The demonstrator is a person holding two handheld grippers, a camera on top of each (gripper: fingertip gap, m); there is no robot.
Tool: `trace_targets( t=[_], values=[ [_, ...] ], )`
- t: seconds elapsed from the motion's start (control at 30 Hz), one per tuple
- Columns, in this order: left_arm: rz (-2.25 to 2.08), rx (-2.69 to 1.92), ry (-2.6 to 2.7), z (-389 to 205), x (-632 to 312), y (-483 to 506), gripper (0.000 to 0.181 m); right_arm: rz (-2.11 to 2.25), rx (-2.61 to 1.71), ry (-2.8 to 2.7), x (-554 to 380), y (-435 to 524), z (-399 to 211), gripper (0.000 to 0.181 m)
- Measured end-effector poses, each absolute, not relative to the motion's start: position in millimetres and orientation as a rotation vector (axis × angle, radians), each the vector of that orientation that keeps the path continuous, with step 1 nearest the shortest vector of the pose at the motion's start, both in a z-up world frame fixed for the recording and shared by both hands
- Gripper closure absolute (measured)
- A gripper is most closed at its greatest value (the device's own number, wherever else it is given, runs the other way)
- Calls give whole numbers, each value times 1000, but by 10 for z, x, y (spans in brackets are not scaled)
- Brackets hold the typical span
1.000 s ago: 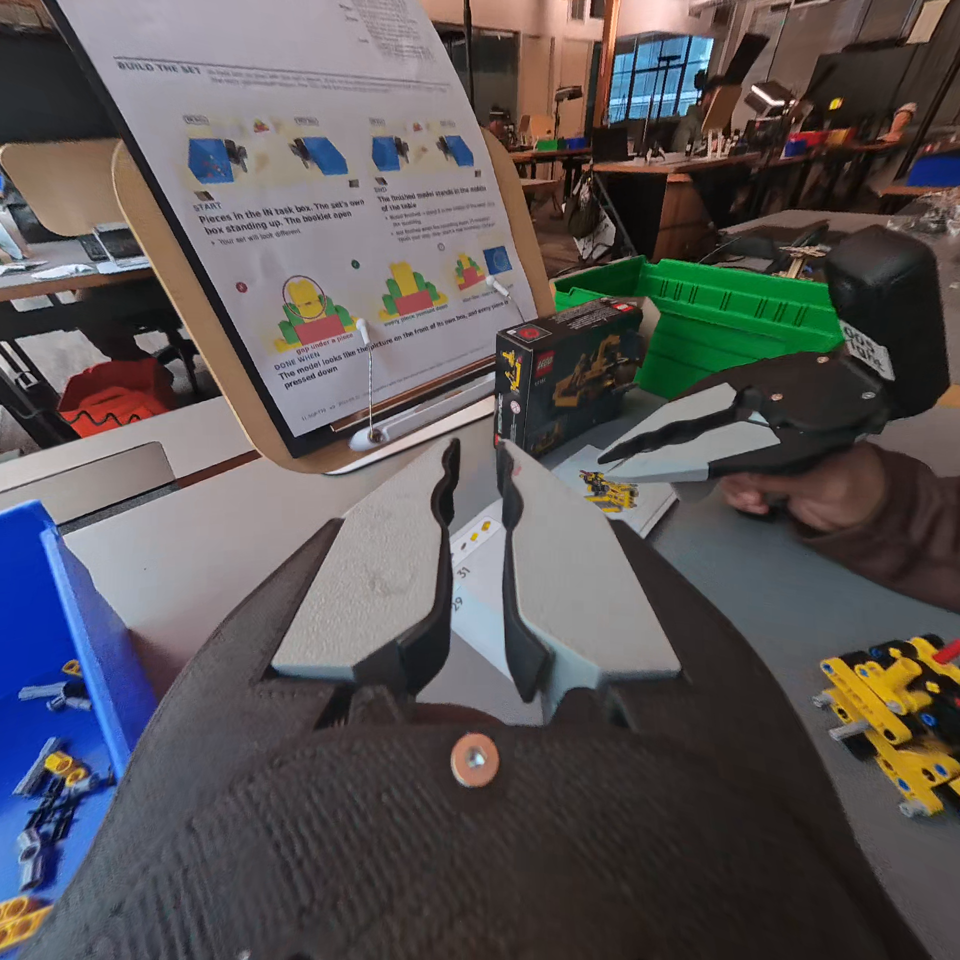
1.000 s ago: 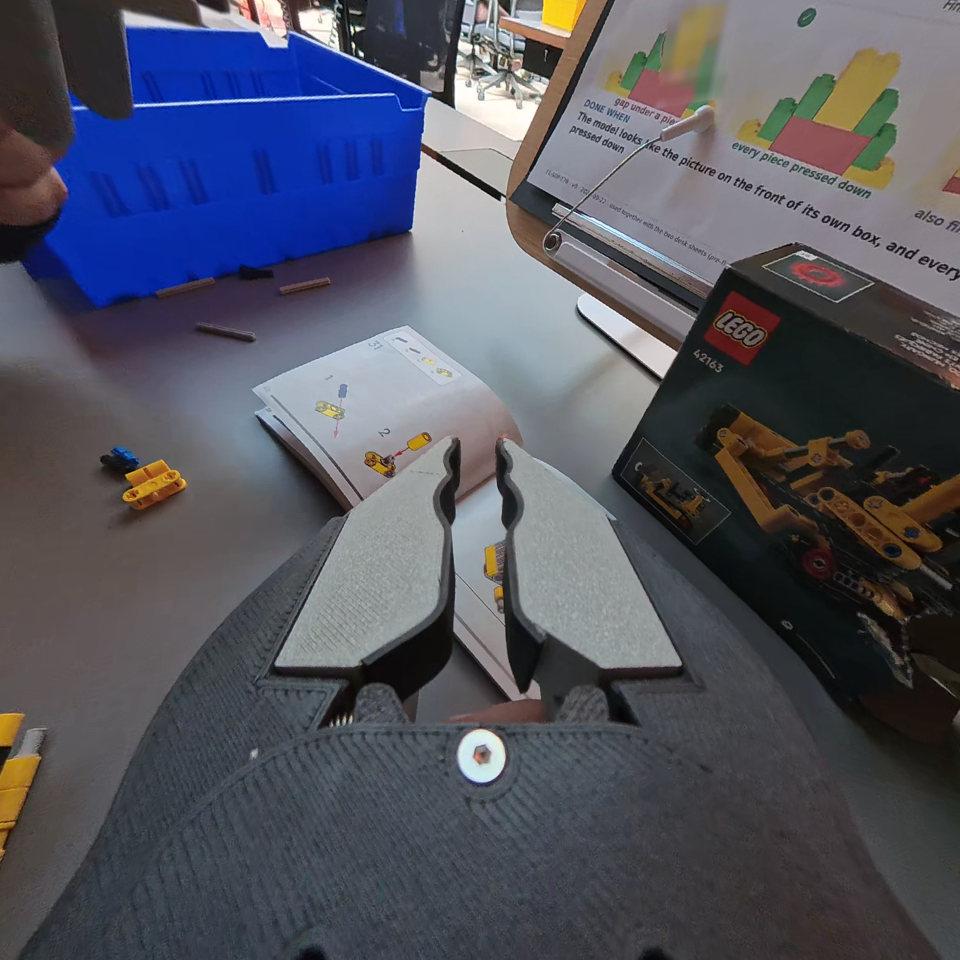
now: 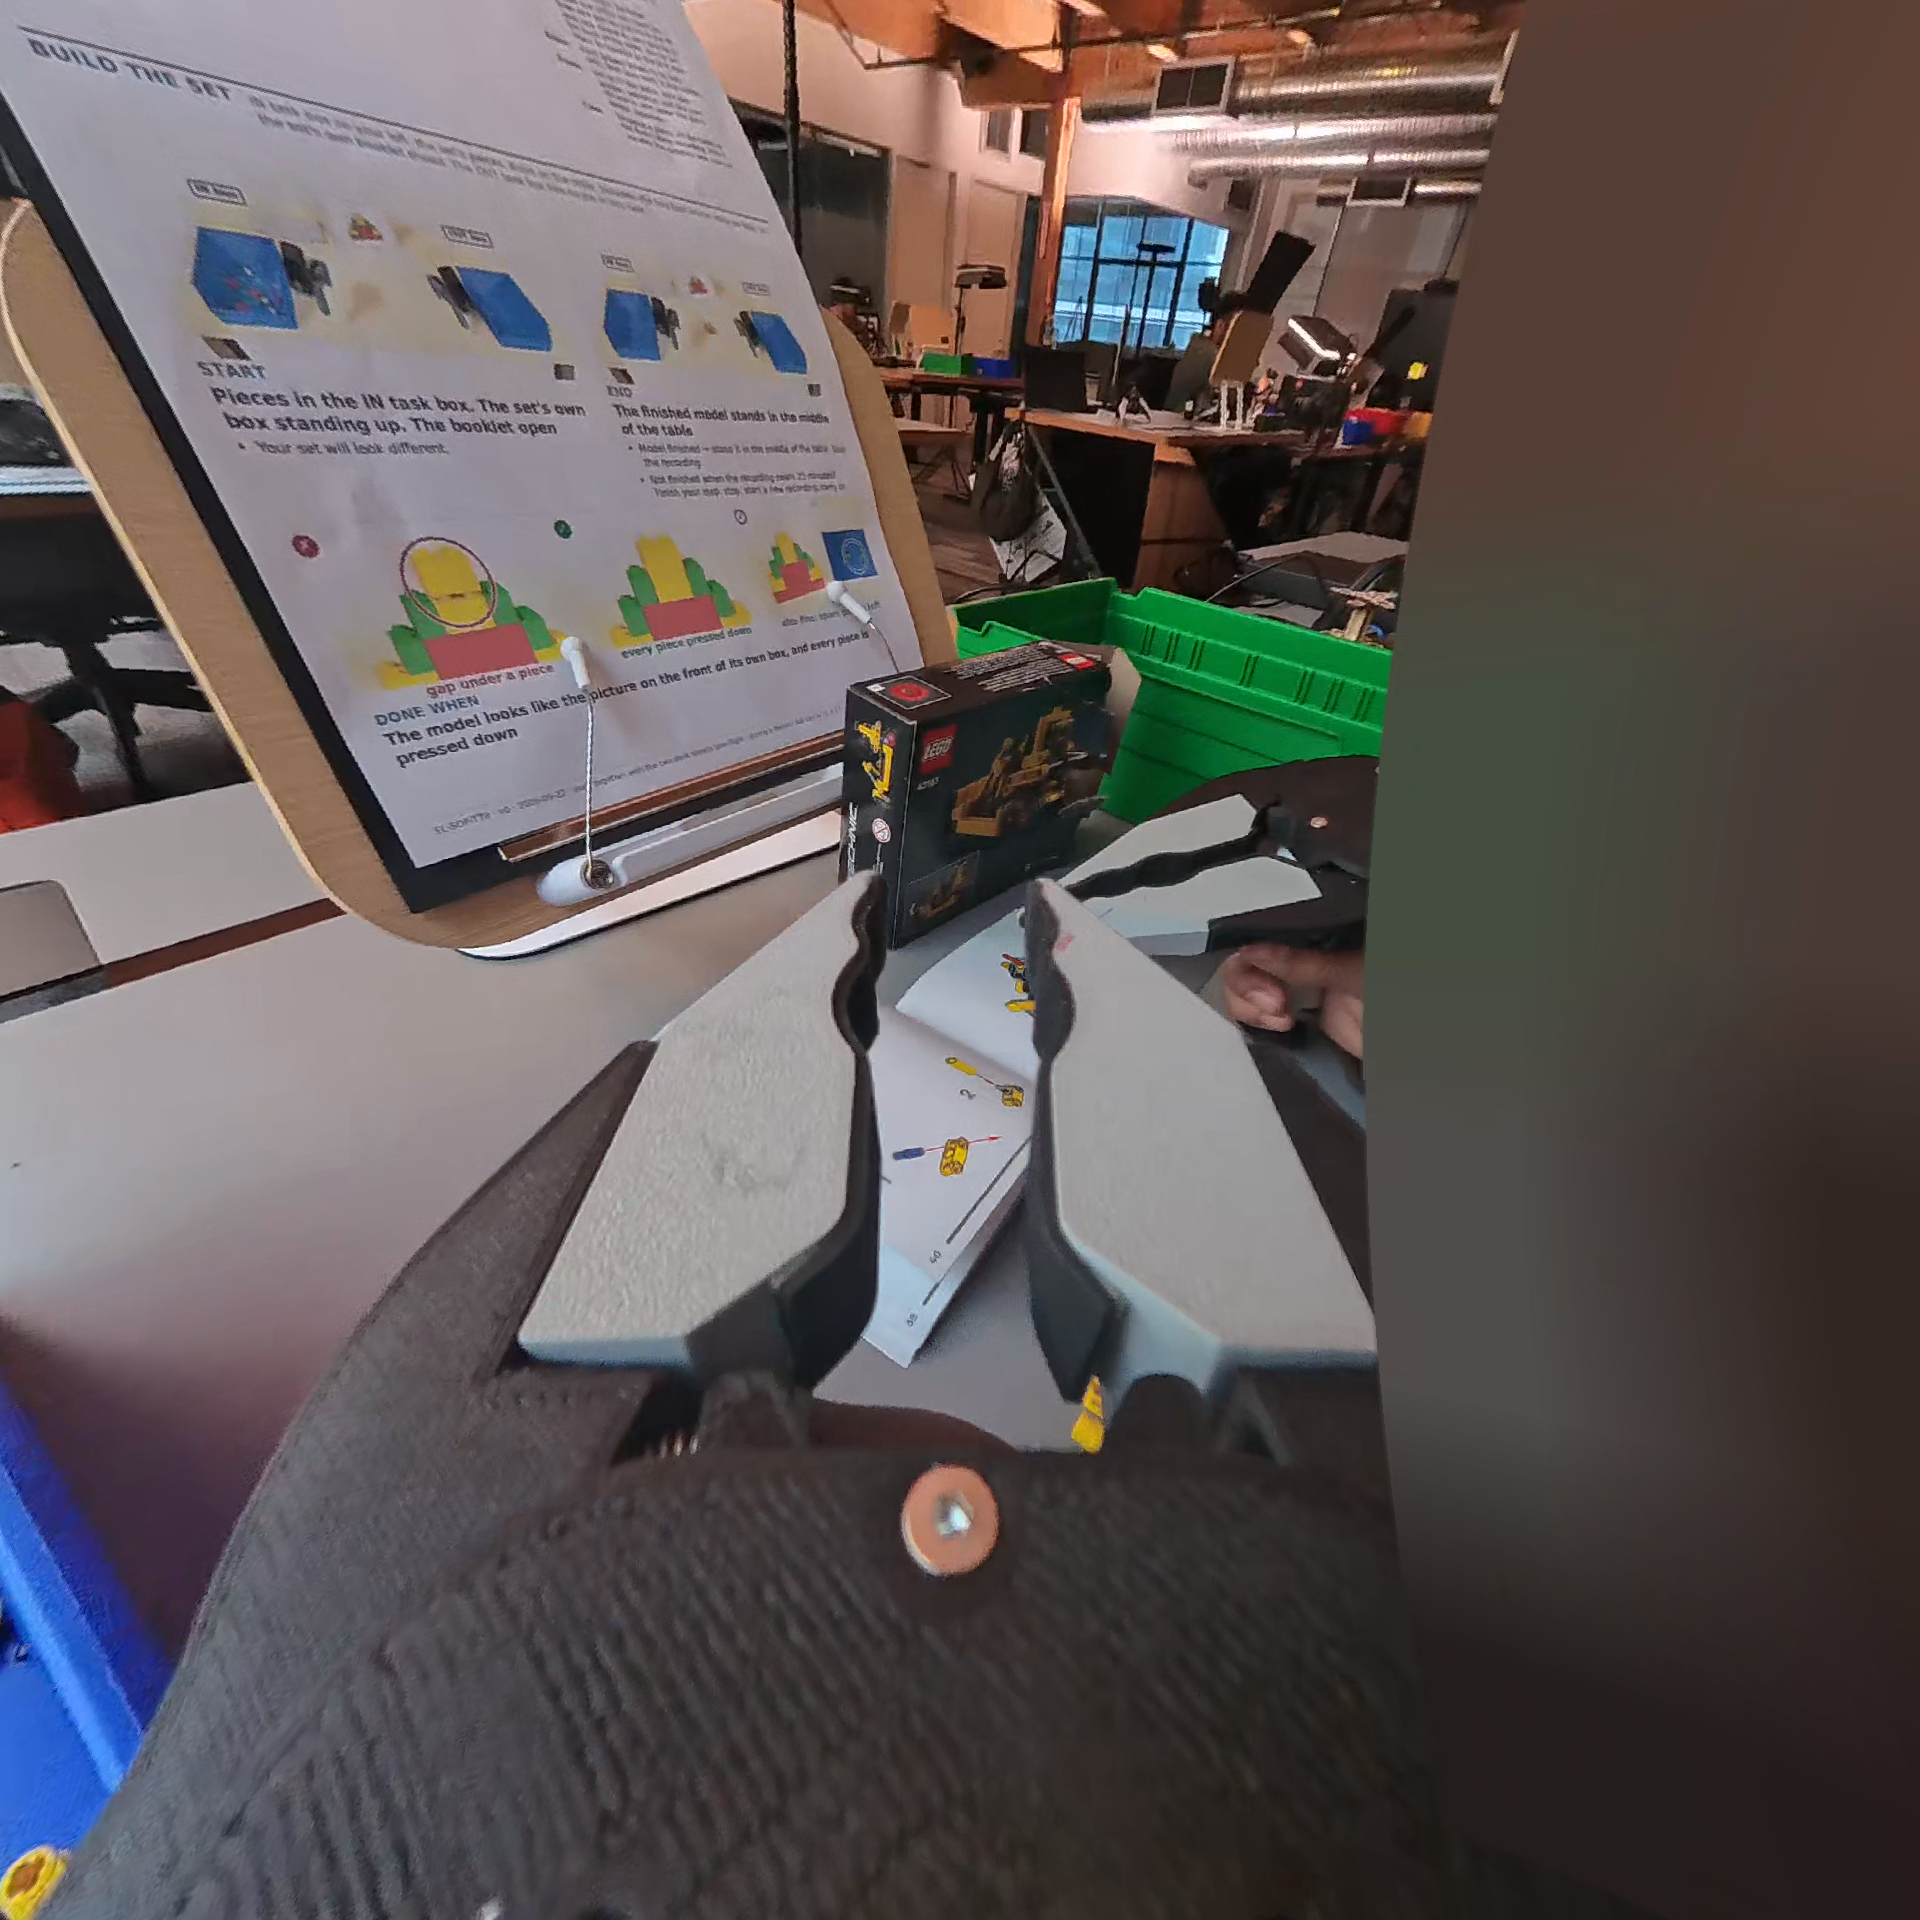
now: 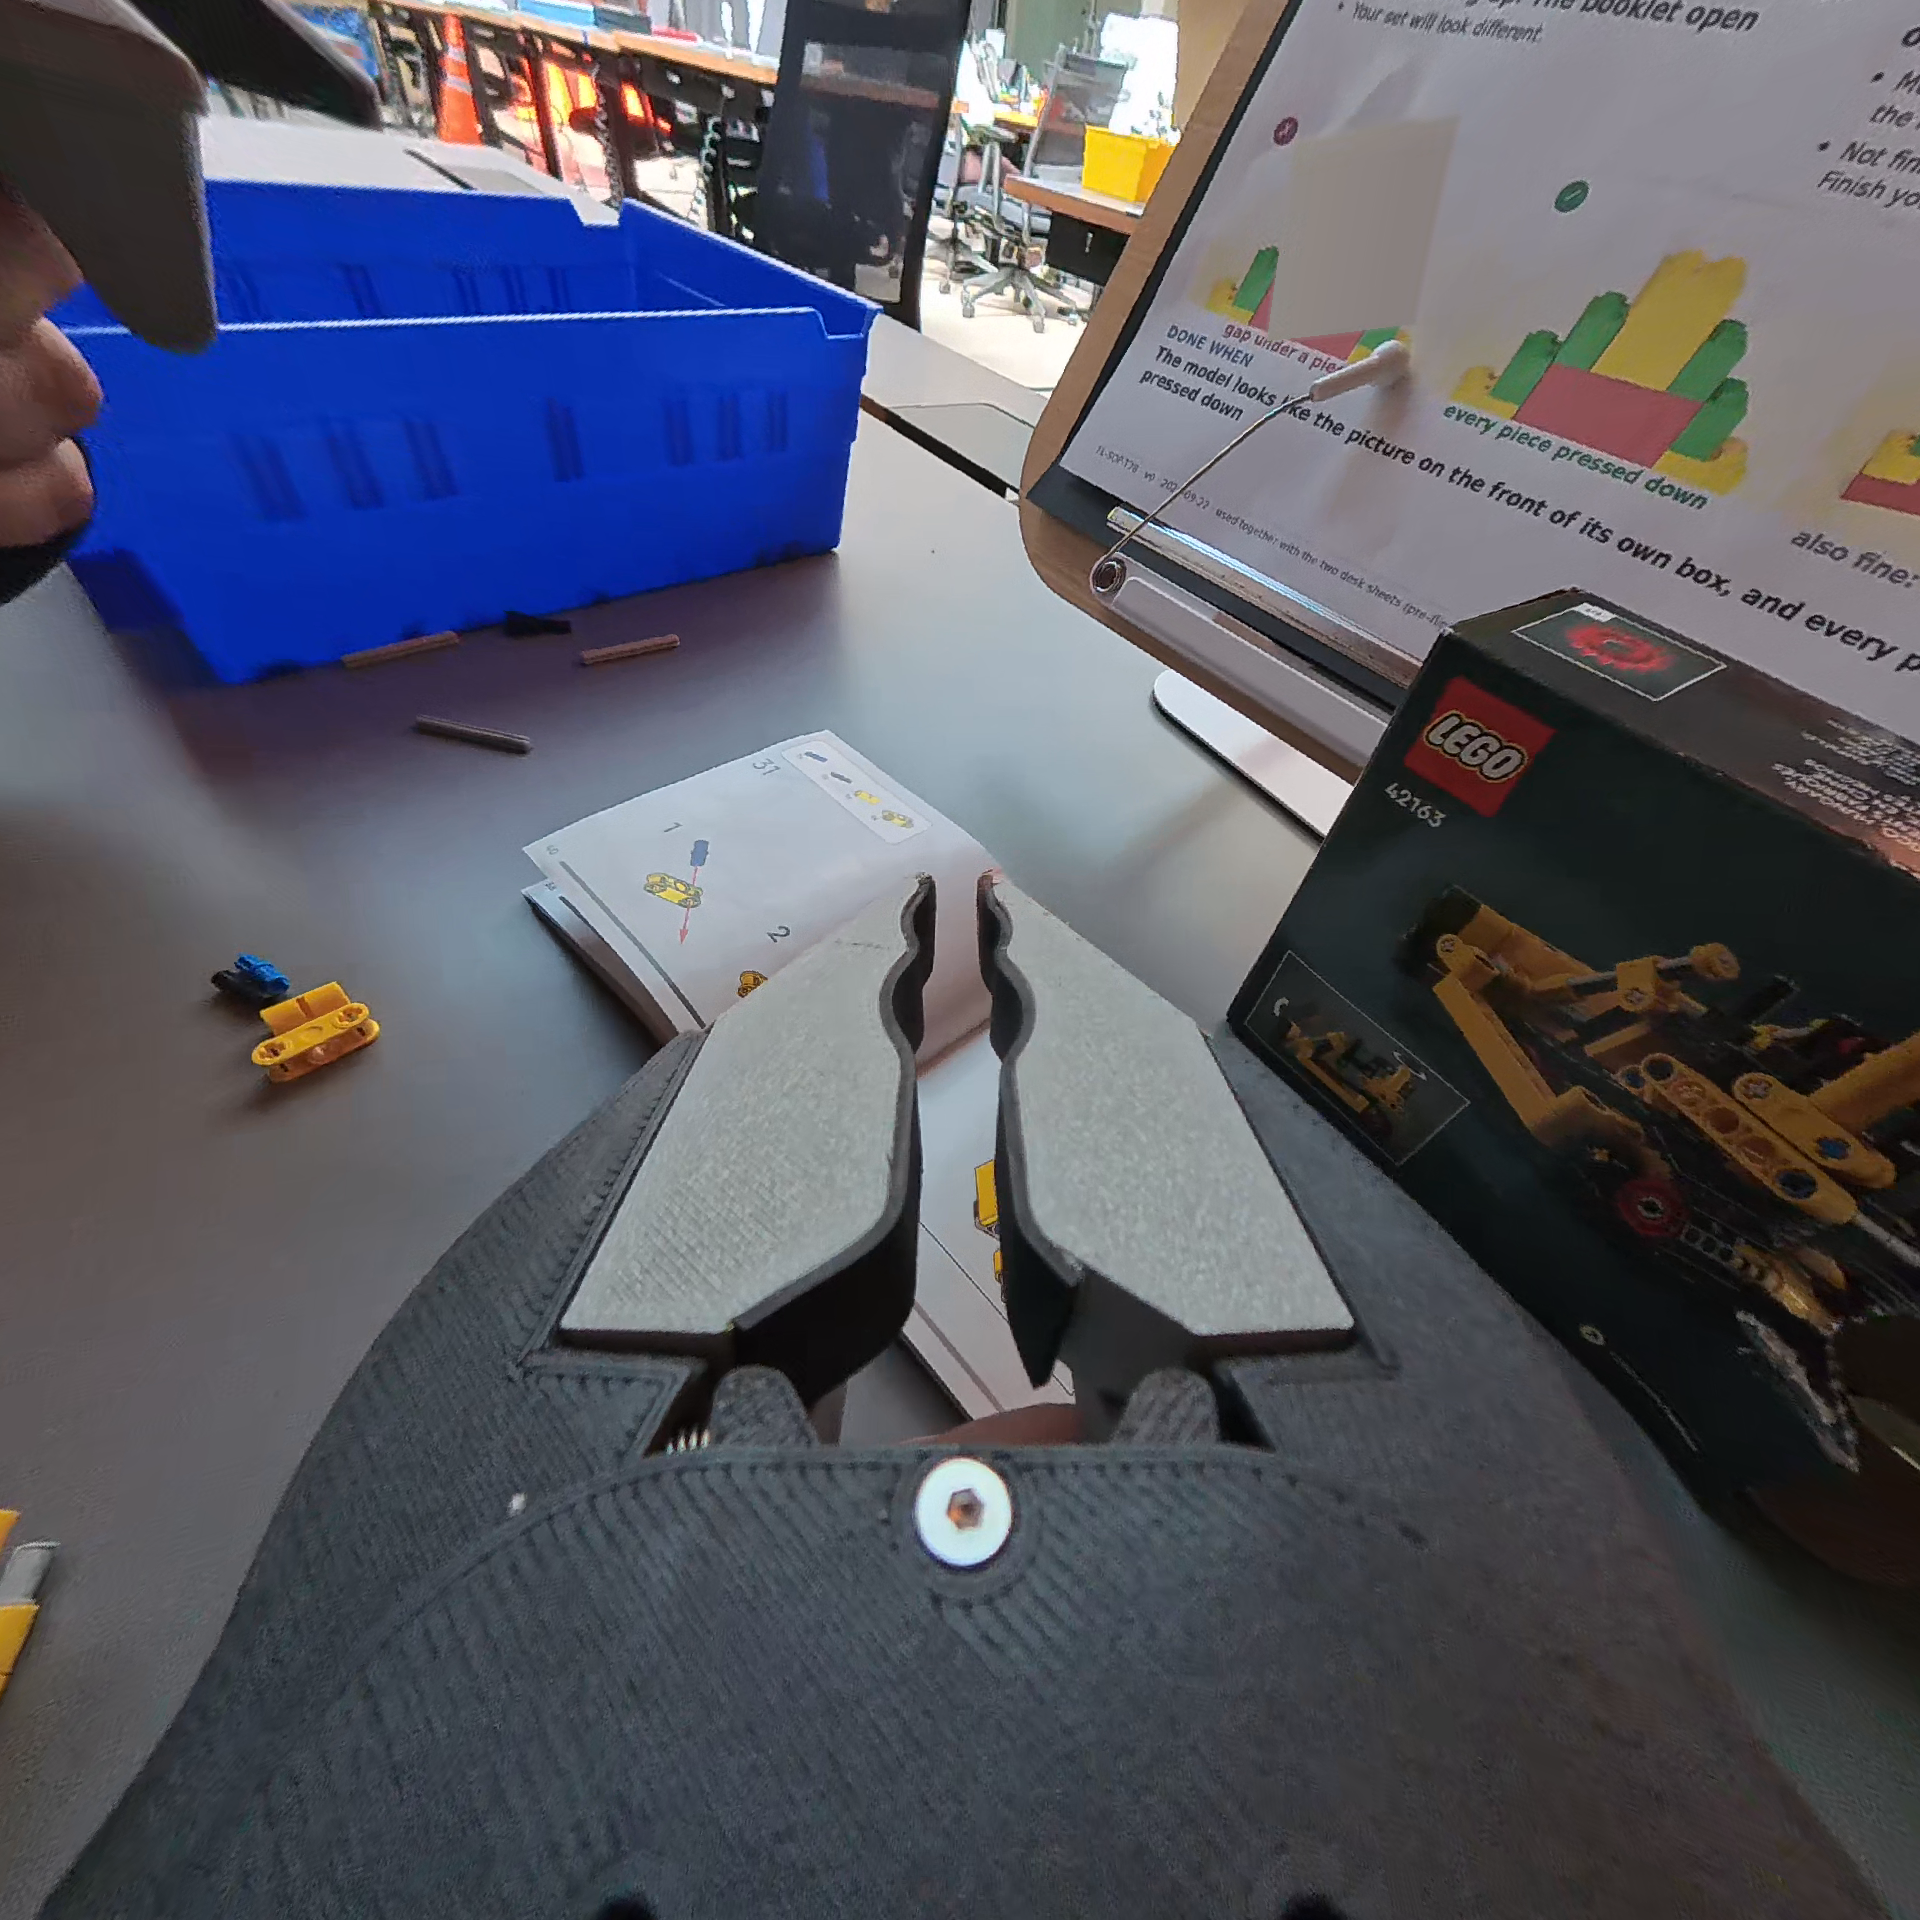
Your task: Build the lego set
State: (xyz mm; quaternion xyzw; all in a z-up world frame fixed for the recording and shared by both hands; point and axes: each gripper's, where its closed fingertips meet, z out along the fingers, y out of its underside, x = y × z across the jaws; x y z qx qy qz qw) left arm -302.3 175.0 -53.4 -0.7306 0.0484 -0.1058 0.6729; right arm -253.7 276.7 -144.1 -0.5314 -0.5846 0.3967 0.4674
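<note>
While the booklet (image 4: 769, 883) lies open on the table (image 4: 312, 1195) beside the upright box (image 4: 1621, 1039), much building seems left: a yellow piece (image 4: 315, 1031) and blue pin (image 4: 252, 977) lie loose near the bin (image 4: 468, 447). Both the left gripper (image 3: 956, 945) and right gripper (image 4: 956, 914) hover parted, empty.

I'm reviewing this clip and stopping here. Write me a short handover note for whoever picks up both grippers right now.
Left gripper: open, holding nothing, above the open booklet.
Right gripper: open a crack, empty, over the same booklet, beside the standing set box.
Parts: a yellow connector and a small blue pin lie loose on the table; three rods lie by the blue bin.
Done: no finished model is in view.
Left: pick up the pieces and follow the booklet.
</note>
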Motion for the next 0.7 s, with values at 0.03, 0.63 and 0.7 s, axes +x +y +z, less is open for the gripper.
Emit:
trace_targets(
  t=[0.03,0.63,0.7],
  values=[
    [-231,-1651,115,-554,-3014,1759,157,978,-1306,-1433,-2538,2768,-1441,177],
    [-276,-1788,143,-889,-2942,1865,154,1002,-1313,-1435,-2518,2790,-1444,174],
    [-257,-1807,156,-941,-2937,1880,154,1009,-1306,-1451,-2520,2768,-1451,174]
  ],
)
